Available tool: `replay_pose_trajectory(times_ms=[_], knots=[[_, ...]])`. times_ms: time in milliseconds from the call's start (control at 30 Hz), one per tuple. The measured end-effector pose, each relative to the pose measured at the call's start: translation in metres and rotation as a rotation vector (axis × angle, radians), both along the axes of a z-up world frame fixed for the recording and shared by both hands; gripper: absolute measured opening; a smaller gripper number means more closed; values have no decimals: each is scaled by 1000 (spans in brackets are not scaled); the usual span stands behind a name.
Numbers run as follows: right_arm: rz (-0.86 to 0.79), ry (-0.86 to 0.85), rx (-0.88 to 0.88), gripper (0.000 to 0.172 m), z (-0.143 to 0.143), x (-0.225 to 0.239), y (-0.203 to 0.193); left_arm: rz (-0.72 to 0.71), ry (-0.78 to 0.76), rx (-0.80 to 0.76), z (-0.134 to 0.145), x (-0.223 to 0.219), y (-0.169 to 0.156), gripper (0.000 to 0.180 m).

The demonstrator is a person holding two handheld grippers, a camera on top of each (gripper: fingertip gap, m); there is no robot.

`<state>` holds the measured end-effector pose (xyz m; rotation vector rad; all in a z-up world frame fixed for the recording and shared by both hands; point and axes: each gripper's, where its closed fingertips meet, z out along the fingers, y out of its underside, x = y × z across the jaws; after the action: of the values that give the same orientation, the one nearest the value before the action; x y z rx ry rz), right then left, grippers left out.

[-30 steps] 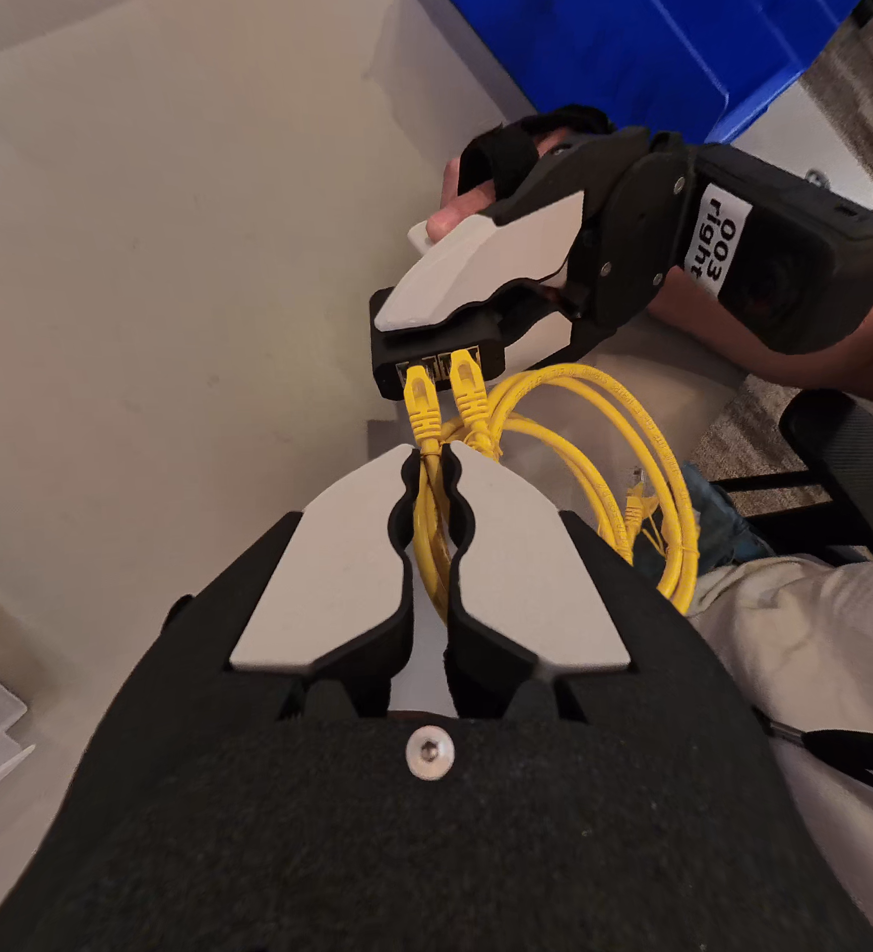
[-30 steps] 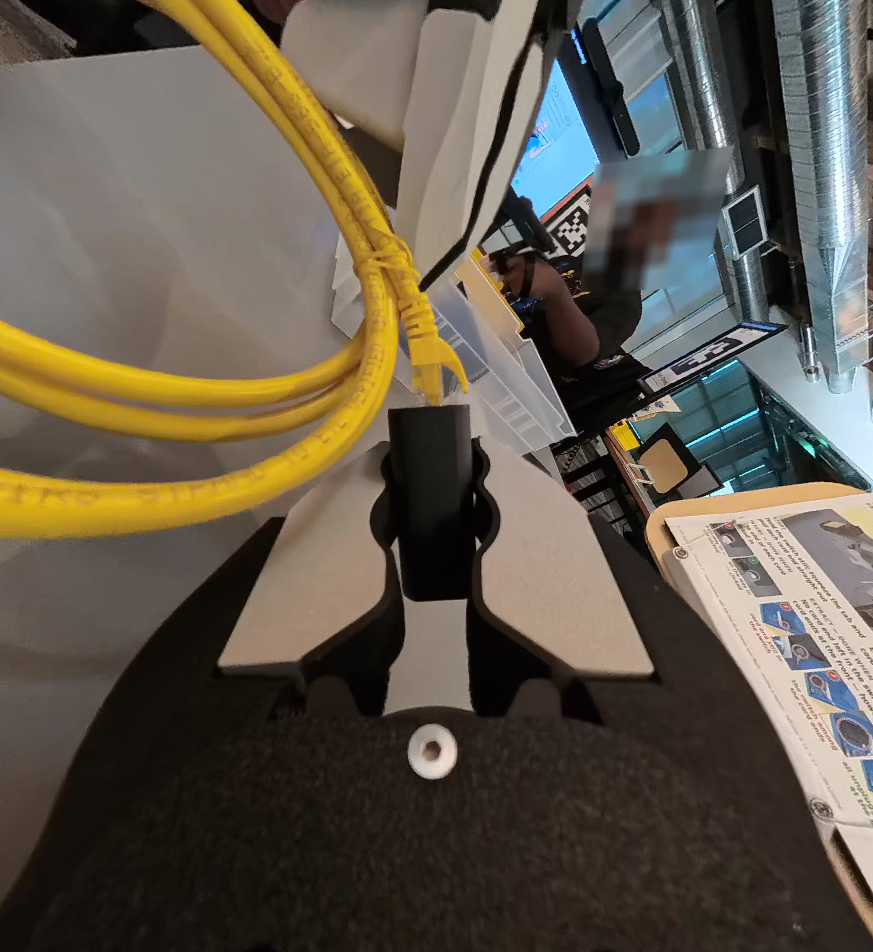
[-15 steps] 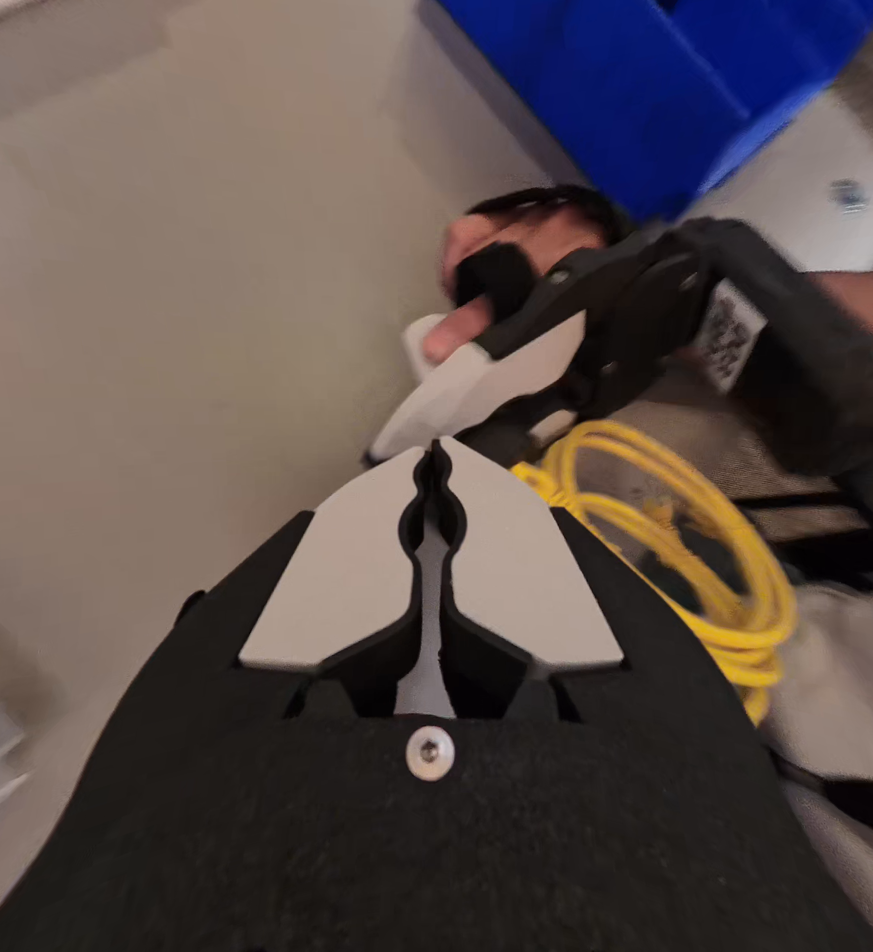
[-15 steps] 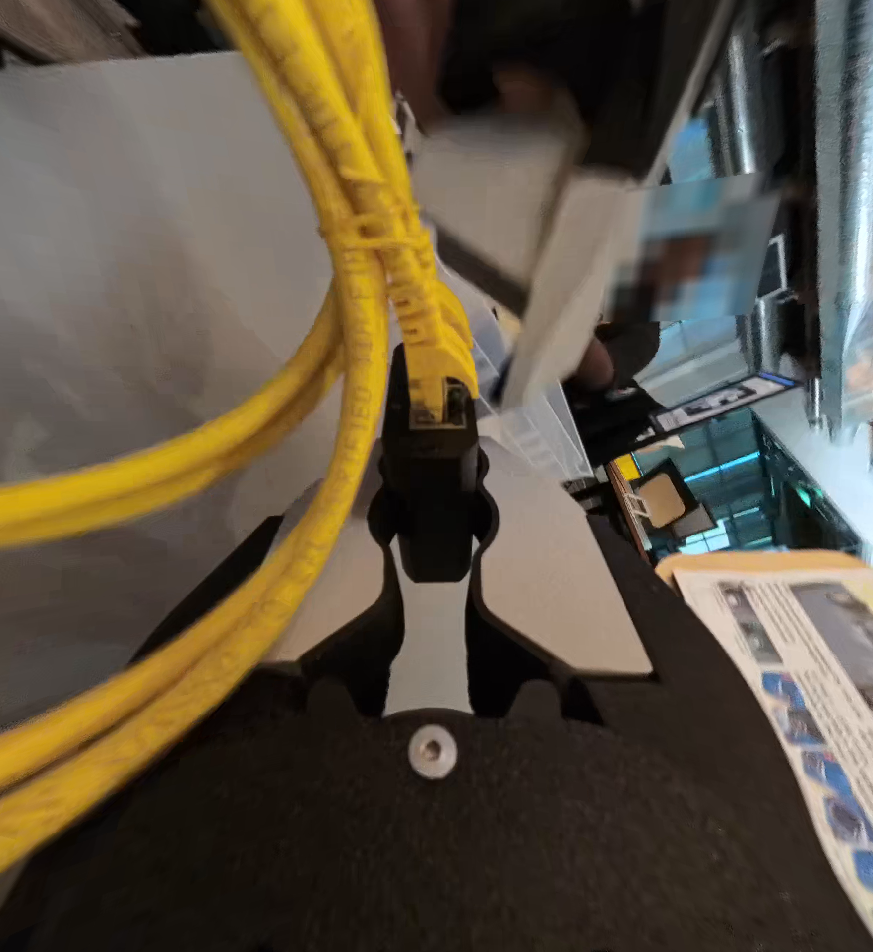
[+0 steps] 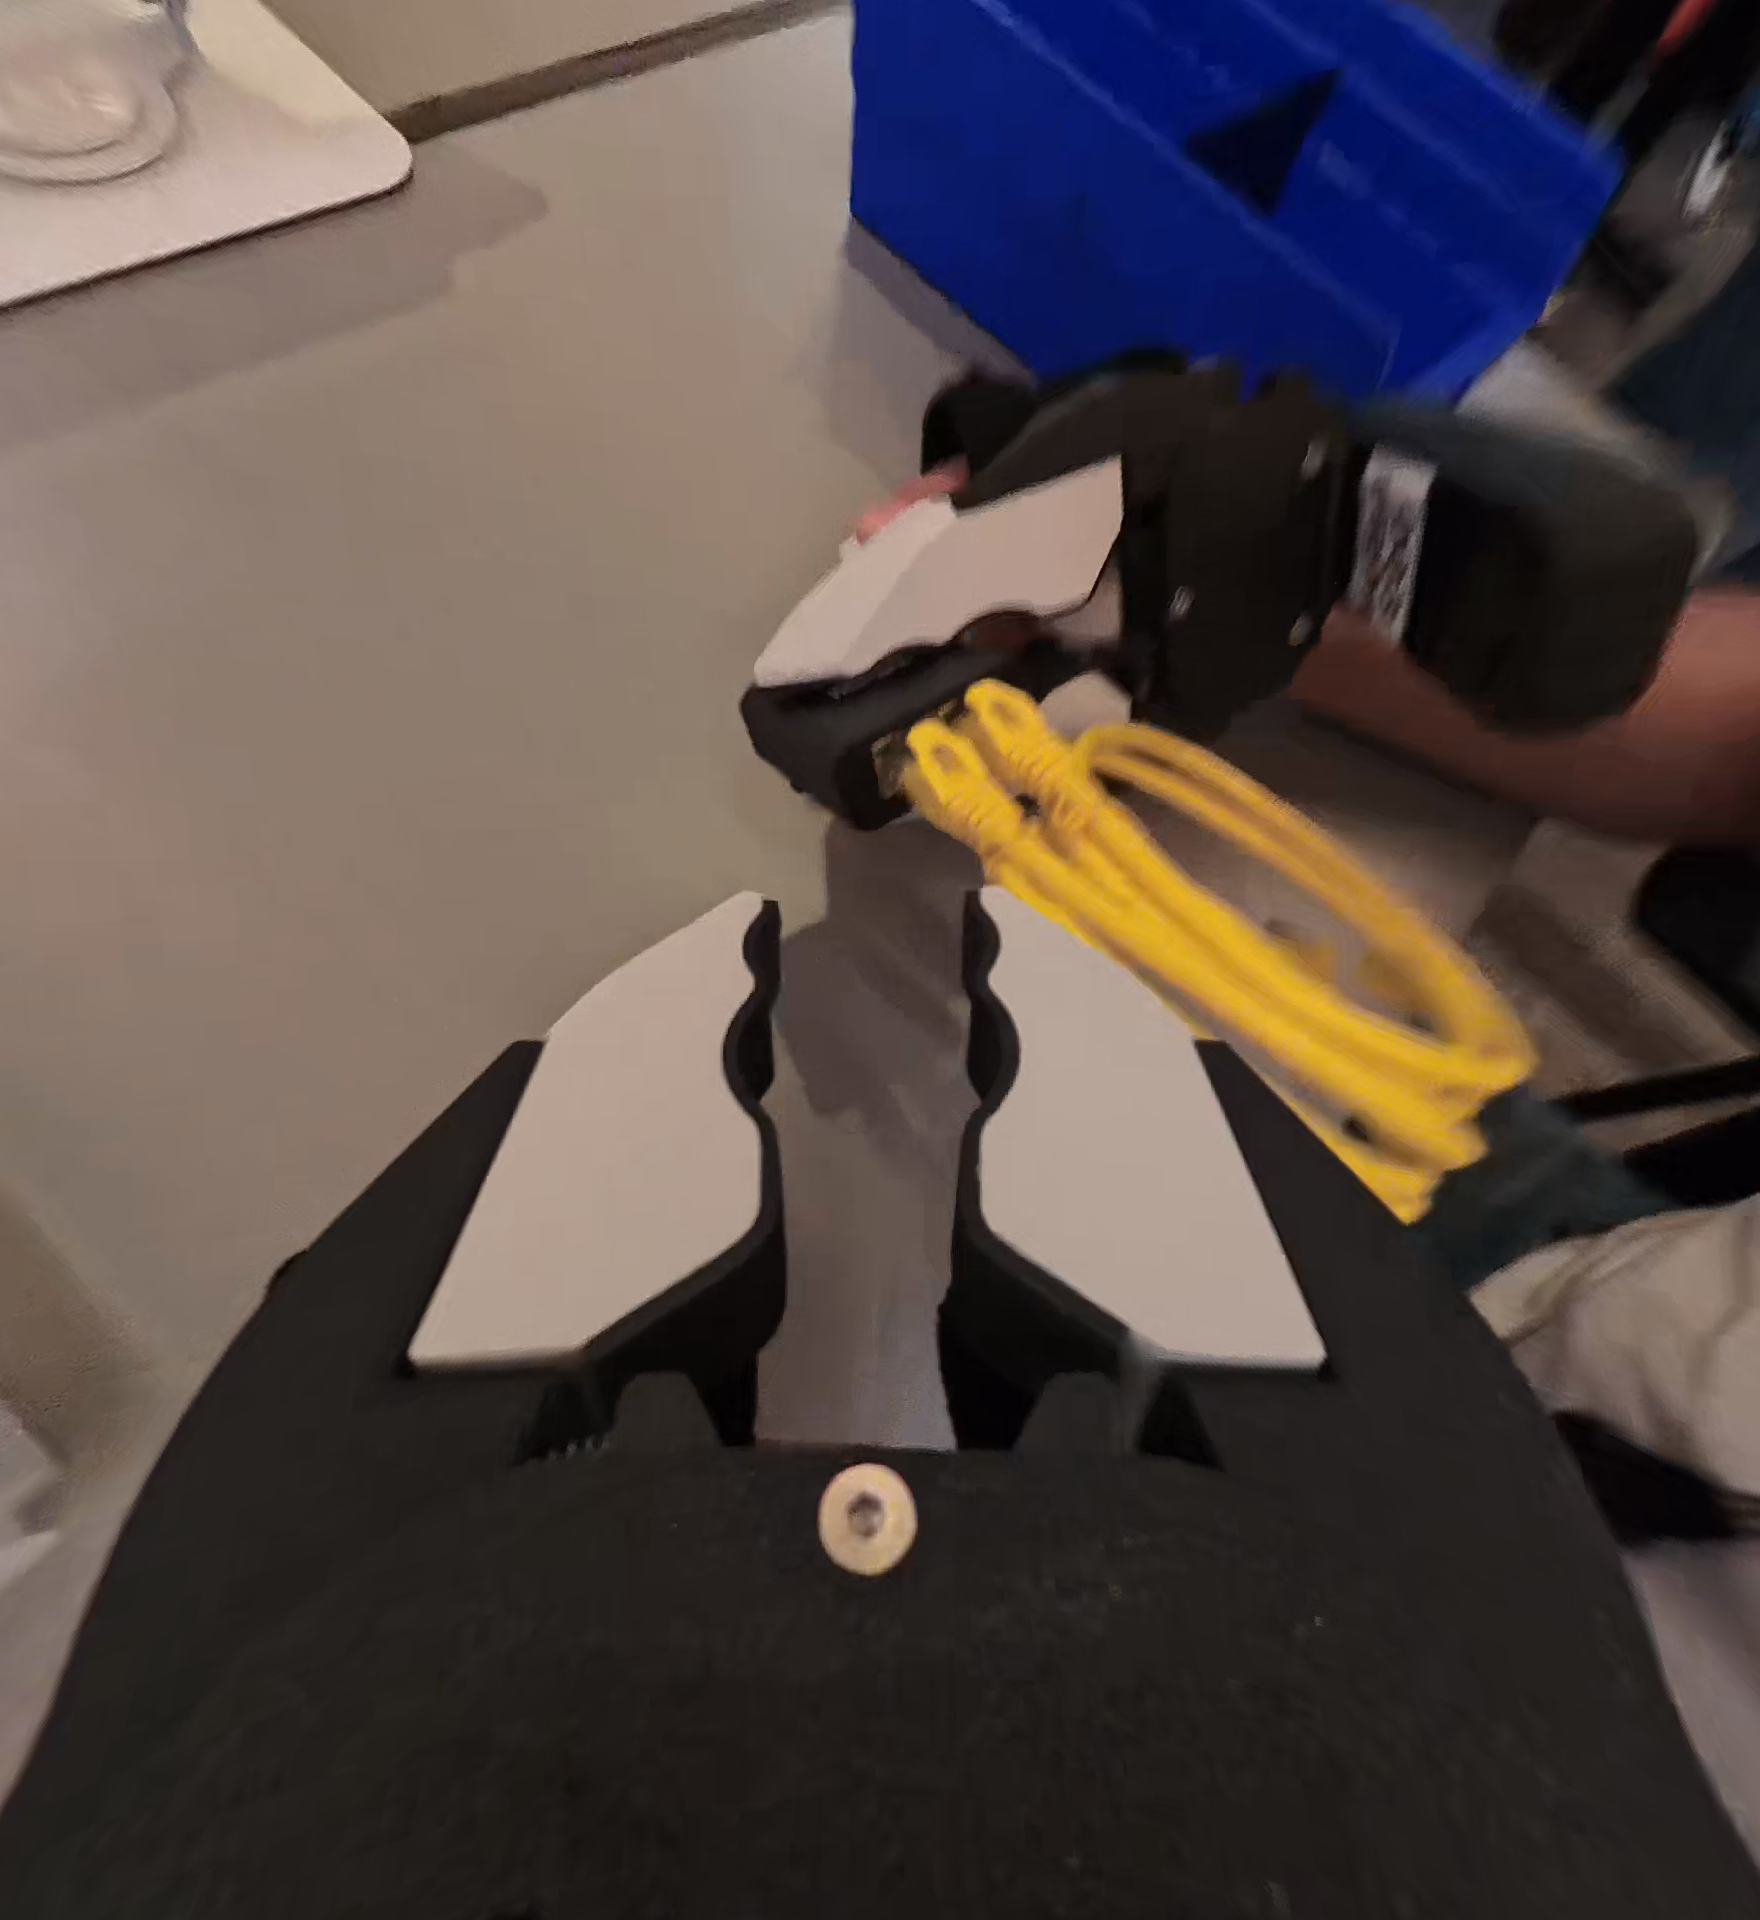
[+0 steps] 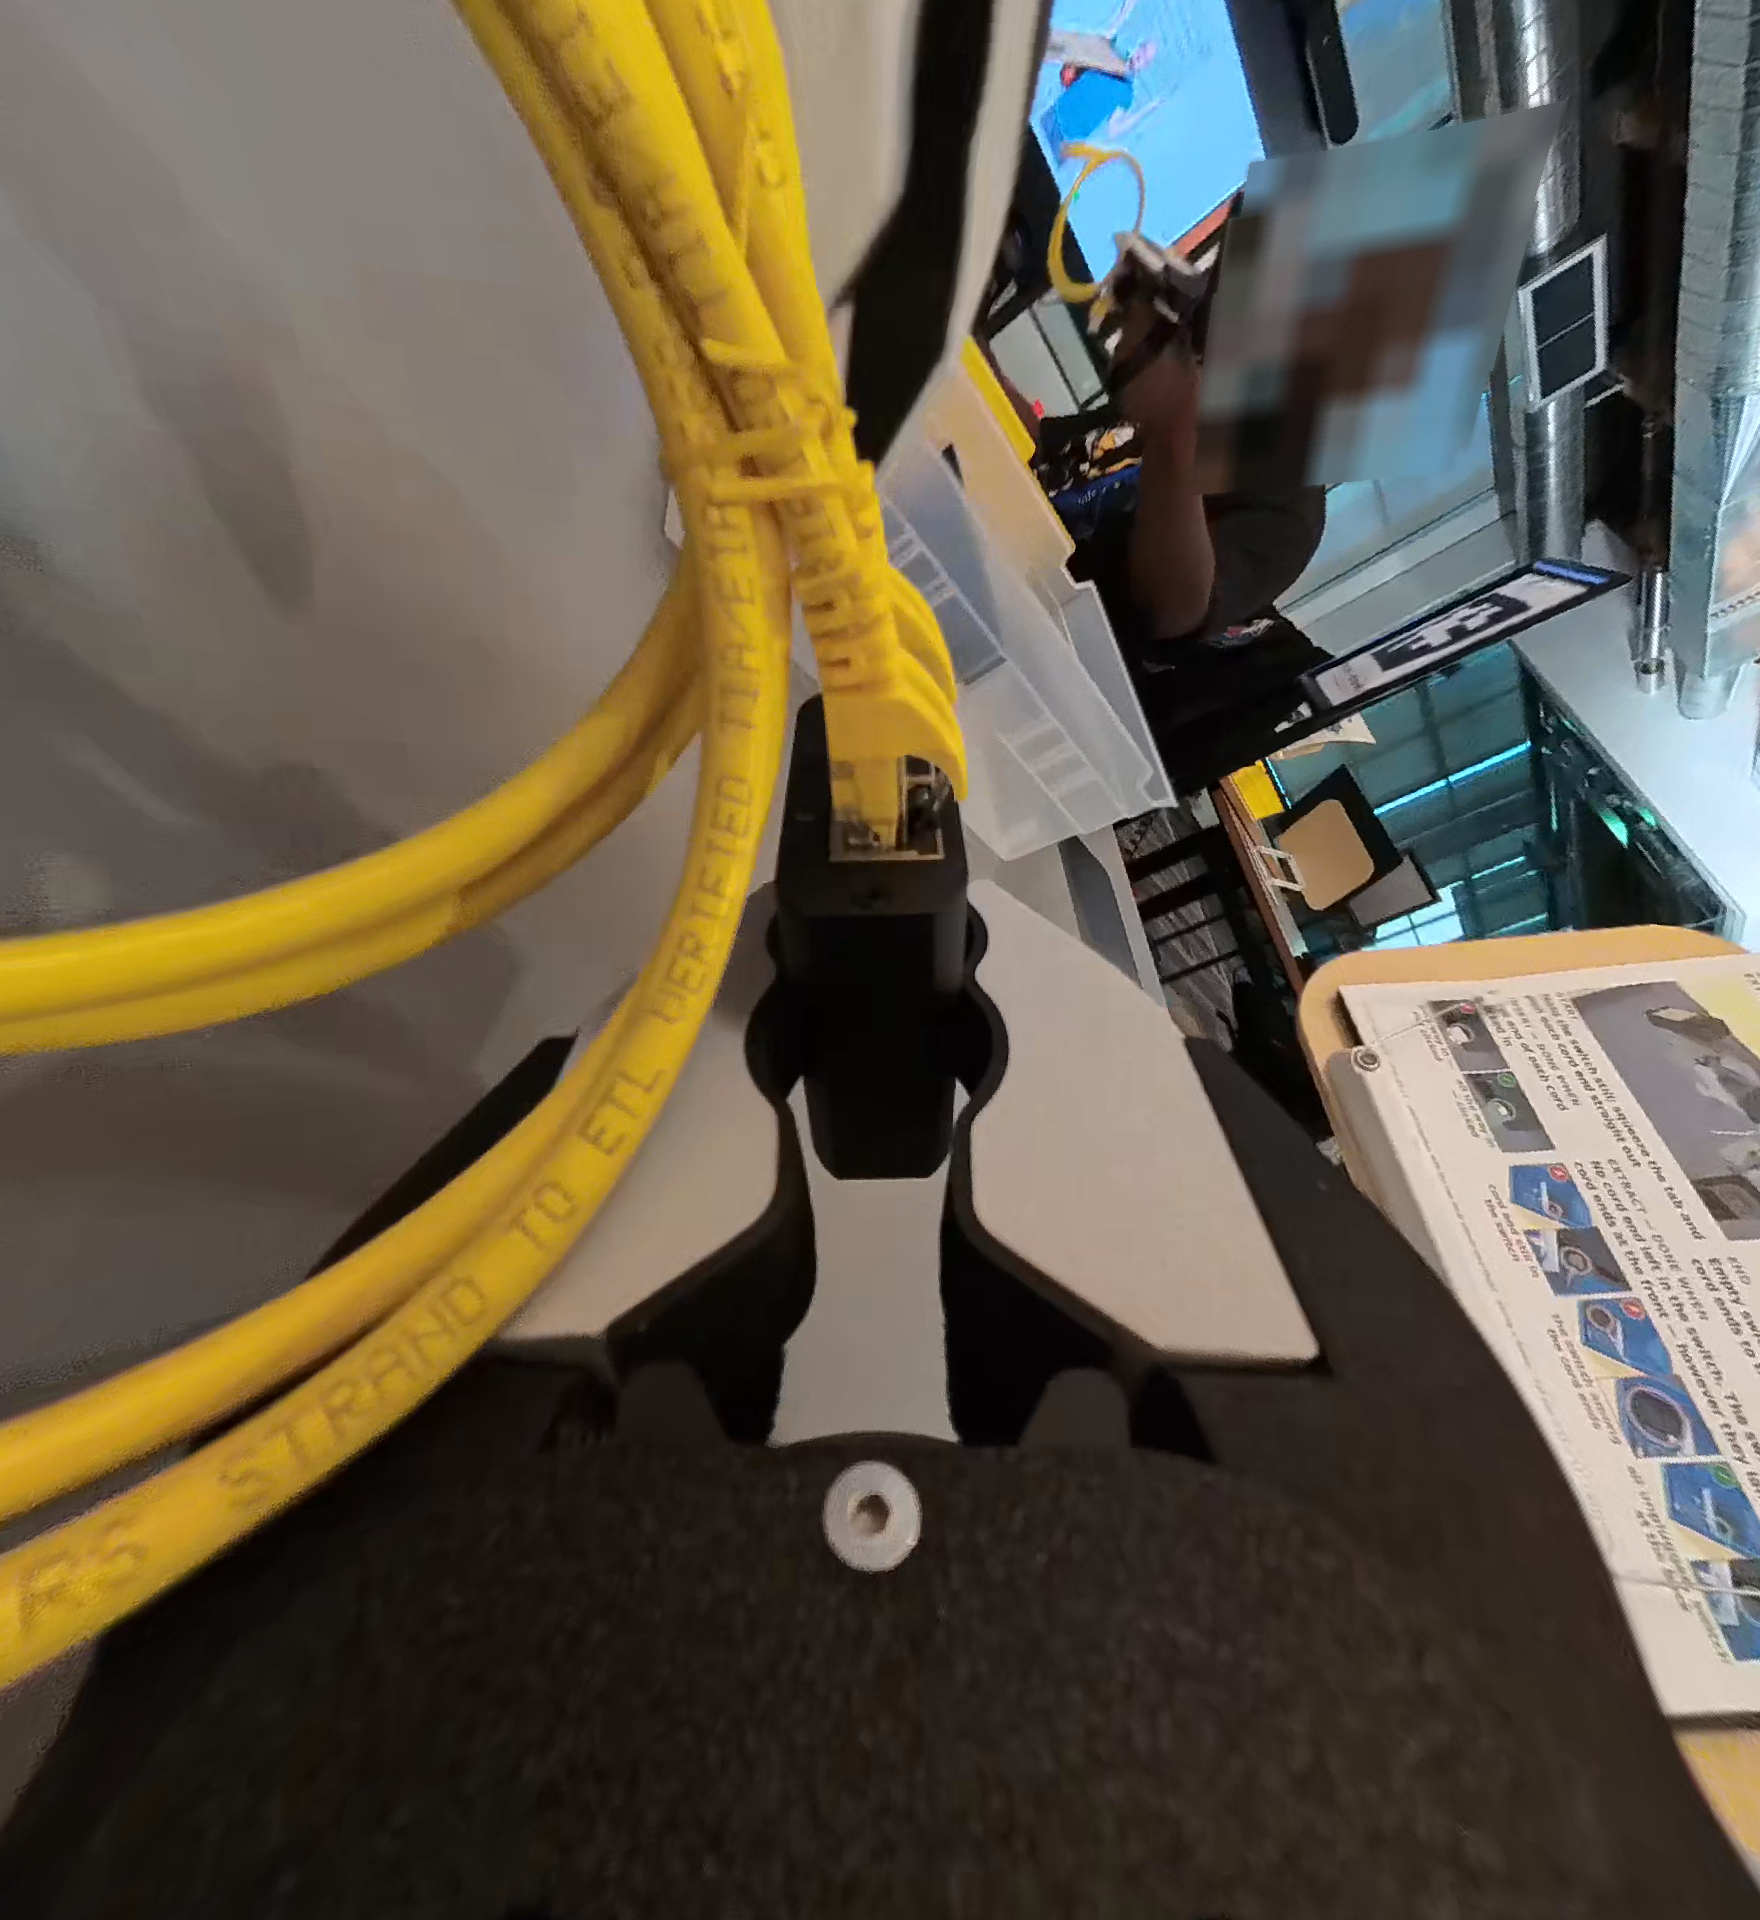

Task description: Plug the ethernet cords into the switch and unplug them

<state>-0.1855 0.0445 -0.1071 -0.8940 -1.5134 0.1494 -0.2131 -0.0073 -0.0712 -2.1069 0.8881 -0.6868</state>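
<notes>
Clamped between the pads of the right tool (image 6: 868,997), the black switch (image 6: 871,977) is held above the counter (image 5: 336,623), both yellow ethernet plugs (image 5: 969,769) seated in its port face. That face points toward the left tool (image 5: 871,935), which is spread open and empty. Each plug's tab should be squeezed and the plug drawn straight out along the port axis.

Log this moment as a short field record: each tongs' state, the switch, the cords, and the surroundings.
left tongs: open, nothing between the fingers
right tongs: closed on the black switch, pads pressing its sides
switch ports: two yellow plugs seated side by side
ethernet cords: yellow, coiled, tied in a bundle, hanging from the switch
surroundings: blue bin behind; printed instruction sheet at the right
</notes>
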Motion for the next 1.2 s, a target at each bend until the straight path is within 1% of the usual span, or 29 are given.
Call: replay_pose_trajectory(times_ms=[100,133,167,200,267,333,400,500,600,800,1033,1200], knots=[[-22,-32,7,25,-8,0,5,81,-173,-90,21,0,1,34],[-26,-32,9,25,-8,1,6,91,-209,-127,23,3,-1,35],[-26,-30,7,23,-8,1,6,99,-210,-164,18,5,-3,40],[-26,-26,6,24,-7,1,6,98,-181,-184,10,8,-4,46],[-30,-30,22,24,-6,1,6,108,-114,-193,-5,10,-3,48],[-35,-55,57,24,-9,2,6,108,-136,-215,-6,15,-3,41],[-45,-60,67,24,-8,1,6,115,-122,-237,-10,16,-2,38],[-53,-87,94,24,-11,1,6,81,-77,-265,-19,19,-9,27],[-62,-89,82,24,-12,-1,6,54,-59,-263,-20,20,-12,13],[-82,-101,76,24,-15,-2,5,65,83,-191,-27,12,-5,10],[-34,-71,60,23,-12,-4,-3,-1,66,-217,-26,14,-9,8],[-10,-34,28,23,-9,-6,-7,-12,30,-221,-21,14,-8,8]])
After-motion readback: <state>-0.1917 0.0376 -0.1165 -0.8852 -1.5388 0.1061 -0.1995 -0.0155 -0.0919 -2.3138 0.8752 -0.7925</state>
